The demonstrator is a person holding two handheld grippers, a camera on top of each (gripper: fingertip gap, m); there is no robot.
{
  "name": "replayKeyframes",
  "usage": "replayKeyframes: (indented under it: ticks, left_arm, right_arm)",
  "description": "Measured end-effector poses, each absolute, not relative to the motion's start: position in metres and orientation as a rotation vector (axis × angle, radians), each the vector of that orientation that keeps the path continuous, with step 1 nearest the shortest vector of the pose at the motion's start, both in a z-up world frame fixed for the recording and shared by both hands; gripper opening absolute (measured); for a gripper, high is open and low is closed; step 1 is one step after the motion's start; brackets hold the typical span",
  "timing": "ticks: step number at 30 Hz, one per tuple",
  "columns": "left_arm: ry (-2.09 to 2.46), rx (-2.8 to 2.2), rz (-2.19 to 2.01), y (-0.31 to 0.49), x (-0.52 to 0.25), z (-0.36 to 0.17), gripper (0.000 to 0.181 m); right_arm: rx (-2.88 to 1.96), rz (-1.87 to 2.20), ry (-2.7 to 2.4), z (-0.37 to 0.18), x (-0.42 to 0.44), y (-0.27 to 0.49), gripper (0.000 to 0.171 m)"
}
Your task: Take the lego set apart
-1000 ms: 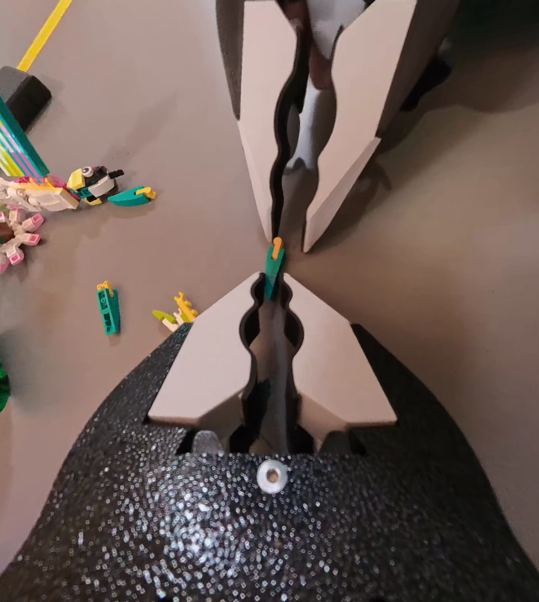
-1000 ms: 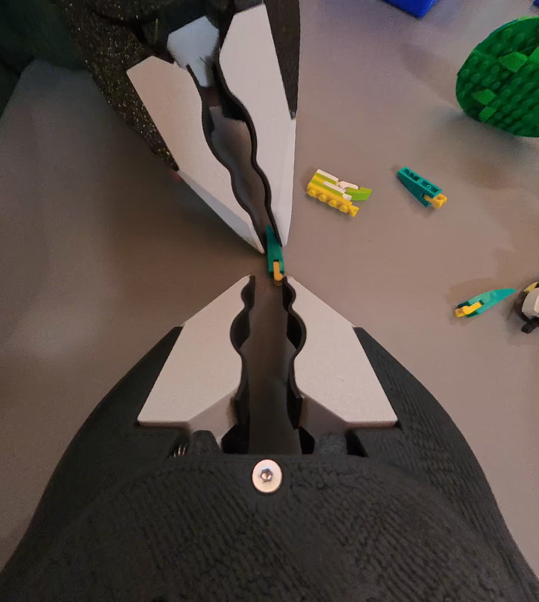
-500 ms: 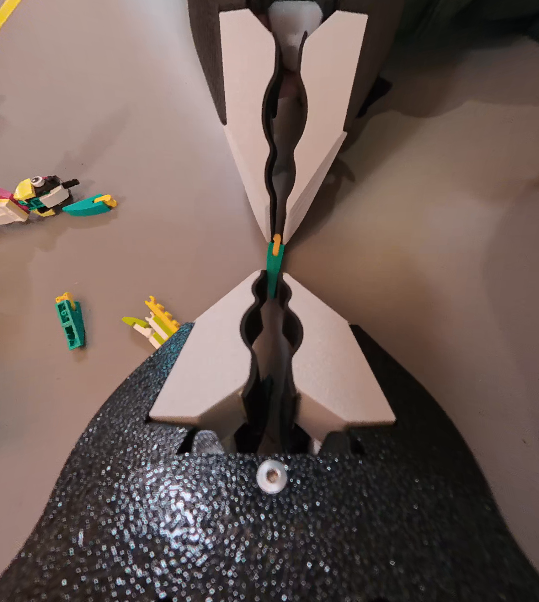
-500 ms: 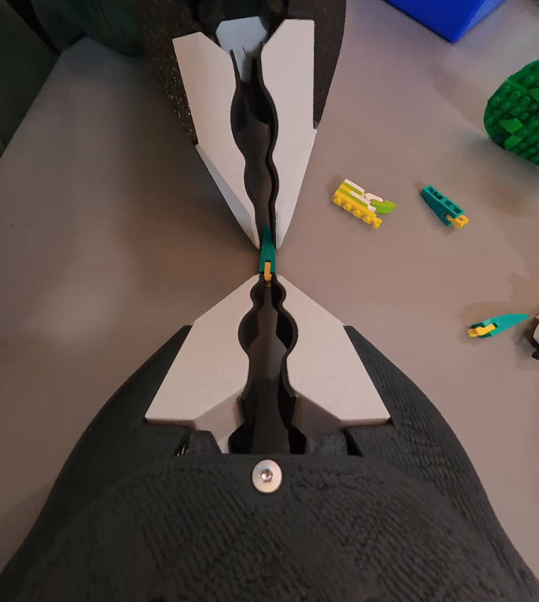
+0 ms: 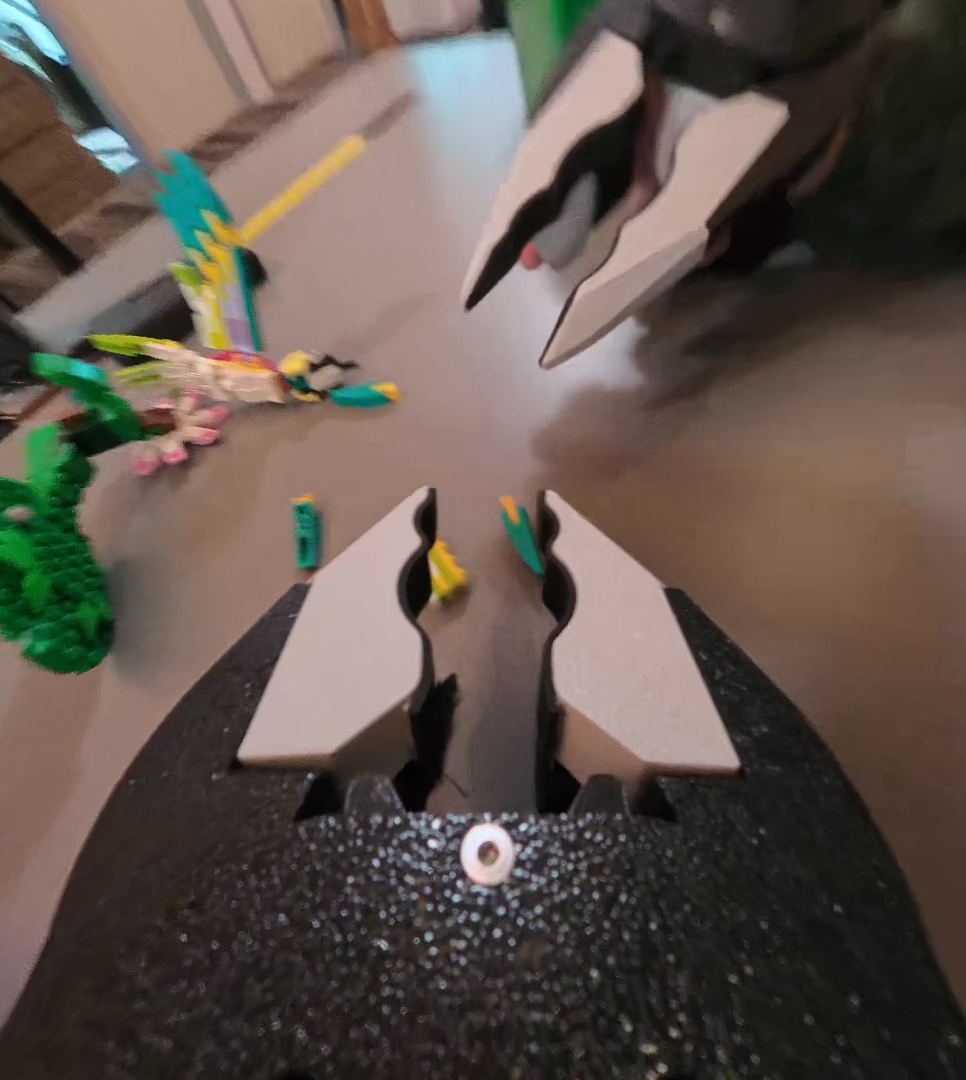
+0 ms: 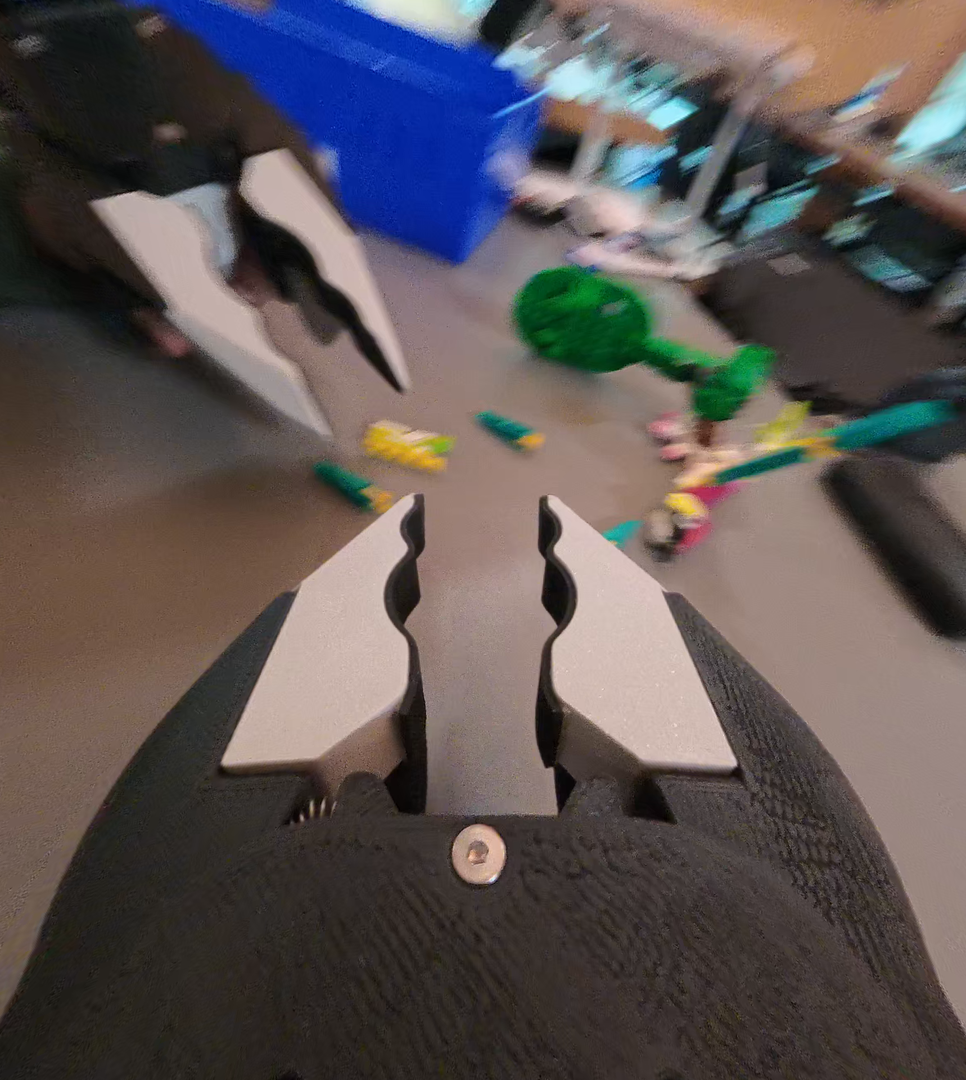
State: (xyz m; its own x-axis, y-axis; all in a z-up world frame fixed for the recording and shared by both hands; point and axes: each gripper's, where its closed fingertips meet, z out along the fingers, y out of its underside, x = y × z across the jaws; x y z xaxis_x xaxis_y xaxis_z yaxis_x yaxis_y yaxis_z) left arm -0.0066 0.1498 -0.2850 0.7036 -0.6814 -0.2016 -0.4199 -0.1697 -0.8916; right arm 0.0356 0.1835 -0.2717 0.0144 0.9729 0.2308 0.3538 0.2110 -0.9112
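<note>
Left gripper (image 5: 486, 497): released, fingers spread, nothing between them; lower centre of the left wrist view.
Right gripper (image 6: 480, 502): released, fingers spread, nothing held; lower centre of the right wrist view.

Open room: the grey worktop (image 5: 790, 555) is bare across the right half of the left wrist view and the left side of the right wrist view. Both views are blurred.

Loose pieces, centre of the worktop:
- teal piece with a yellow tip (image 5: 518, 535), lying just beside the left gripper's right finger
- yellow and green piece (image 5: 448, 570), partly behind its left finger
- teal wedge (image 5: 306, 532), further left

Lego set, left of the left wrist view:
- bird figure (image 5: 223, 374) lying flat, a teal feather (image 5: 364, 394) at its head
- tall teal and yellow tail section (image 5: 212, 257) behind it
- pink flower (image 5: 183, 432)
- green leafy plant (image 5: 31, 573) at the left edge

Containers: blue bin (image 6: 410, 123), upper centre of the right wrist view; contents not visible.
</note>
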Motion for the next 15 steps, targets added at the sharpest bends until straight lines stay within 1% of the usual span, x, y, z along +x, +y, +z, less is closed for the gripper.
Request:
replayKeyframes:
  ticks: [4,6,9,11,13,15]
  left_arm:
    - [0.482,-1.615,-0.26,0.176,-0.049,-0.237,0.085]
    - [0.315,-1.533,-0.221,0.182,-0.076,-0.22,0.103]
    - [0.168,-1.451,-0.166,0.185,-0.103,-0.209,0.131]
    - [0.152,-1.43,-0.122,0.186,-0.108,-0.208,0.14]
    - [0.198,-1.427,-0.092,0.185,-0.101,-0.208,0.143]
    - [0.261,-1.386,-0.035,0.182,-0.093,-0.204,0.147]
  right_arm:
    - [-1.238,0.525,-1.119,-0.237,0.059,0.243,0.033]
    - [-1.214,0.413,-1.059,-0.233,0.067,0.256,0.032]
    - [-1.178,0.293,-1.055,-0.234,0.068,0.265,0.032]
    - [-1.17,0.248,-1.061,-0.235,0.067,0.269,0.037]
    - [-1.168,0.247,-1.065,-0.236,0.066,0.27,0.042]
    - [-1.152,0.267,-1.039,-0.231,0.067,0.27,0.052]
